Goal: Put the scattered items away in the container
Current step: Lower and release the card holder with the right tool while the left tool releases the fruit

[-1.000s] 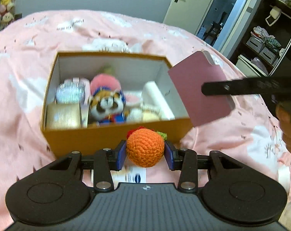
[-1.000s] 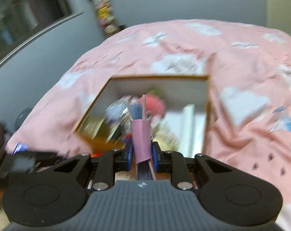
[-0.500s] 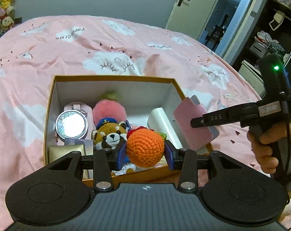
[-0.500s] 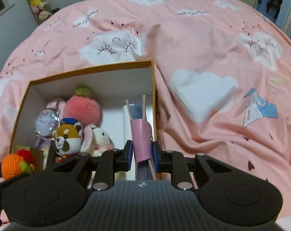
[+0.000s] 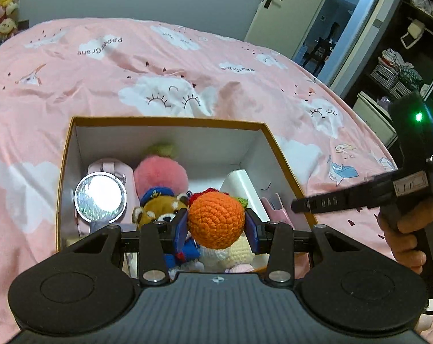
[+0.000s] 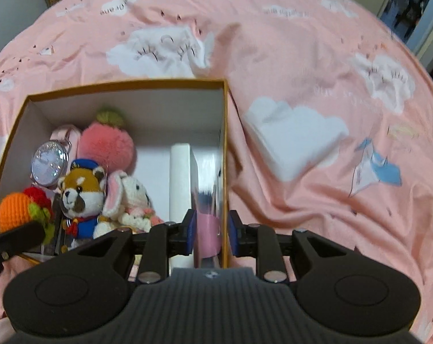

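Note:
An open orange box (image 5: 167, 121) with white inner walls sits on the pink bed; it also shows in the right wrist view (image 6: 125, 85). My left gripper (image 5: 216, 226) is shut on an orange crocheted ball (image 5: 215, 219) and holds it over the box's near side. My right gripper (image 6: 211, 230) has opened around a pink card holder (image 6: 207, 236) that stands blurred inside the box against its right wall. In the left wrist view the pink card holder (image 5: 275, 210) sits in the box's right corner by the right gripper's finger.
In the box lie a red panda plush (image 6: 82, 190), a white bunny (image 6: 130, 197), a pink fluffy ball (image 6: 107, 146), a round mirror (image 5: 100, 197) and a white tube (image 6: 179, 183). The pink duvet (image 6: 302, 57) surrounds the box. A door and shelves stand at the right.
Both grippers moved forward over the box. The right gripper lowered the pink card holder into the box's right side and its jaws widened. The left gripper still carries the ball.

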Tool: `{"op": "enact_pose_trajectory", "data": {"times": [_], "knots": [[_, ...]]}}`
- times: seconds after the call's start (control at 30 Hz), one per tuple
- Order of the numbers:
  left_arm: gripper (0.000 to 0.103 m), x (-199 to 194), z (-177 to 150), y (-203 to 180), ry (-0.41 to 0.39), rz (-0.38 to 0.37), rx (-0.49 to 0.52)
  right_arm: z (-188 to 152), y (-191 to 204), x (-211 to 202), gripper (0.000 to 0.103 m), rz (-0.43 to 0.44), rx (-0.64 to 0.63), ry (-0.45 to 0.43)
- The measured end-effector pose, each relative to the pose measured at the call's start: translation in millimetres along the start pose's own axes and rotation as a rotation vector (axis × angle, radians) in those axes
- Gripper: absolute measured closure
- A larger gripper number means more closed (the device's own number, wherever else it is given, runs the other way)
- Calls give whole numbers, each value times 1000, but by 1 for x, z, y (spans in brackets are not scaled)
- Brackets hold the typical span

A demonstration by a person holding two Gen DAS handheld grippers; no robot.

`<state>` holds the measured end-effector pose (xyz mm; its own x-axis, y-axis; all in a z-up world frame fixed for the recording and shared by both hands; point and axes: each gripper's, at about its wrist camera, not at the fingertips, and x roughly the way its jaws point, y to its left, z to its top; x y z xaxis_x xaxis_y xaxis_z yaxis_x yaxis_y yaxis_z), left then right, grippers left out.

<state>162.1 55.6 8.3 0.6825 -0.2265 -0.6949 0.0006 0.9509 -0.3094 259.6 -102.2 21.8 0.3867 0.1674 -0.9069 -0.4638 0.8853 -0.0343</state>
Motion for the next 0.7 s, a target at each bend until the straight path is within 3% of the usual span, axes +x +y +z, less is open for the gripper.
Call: {"op": "enact_pose_trajectory", "data": {"times": [0.17, 0.47, 0.7], "knots": [[56, 17, -2, 2, 23, -8, 10, -13, -11, 5, 80, 60, 31, -11], [56, 61, 31, 2, 80, 12, 65, -8, -16, -30, 69, 72, -33, -345], [56, 112, 34, -21, 153, -7, 132, -6, -22, -15, 68, 93, -2, -420]]}}
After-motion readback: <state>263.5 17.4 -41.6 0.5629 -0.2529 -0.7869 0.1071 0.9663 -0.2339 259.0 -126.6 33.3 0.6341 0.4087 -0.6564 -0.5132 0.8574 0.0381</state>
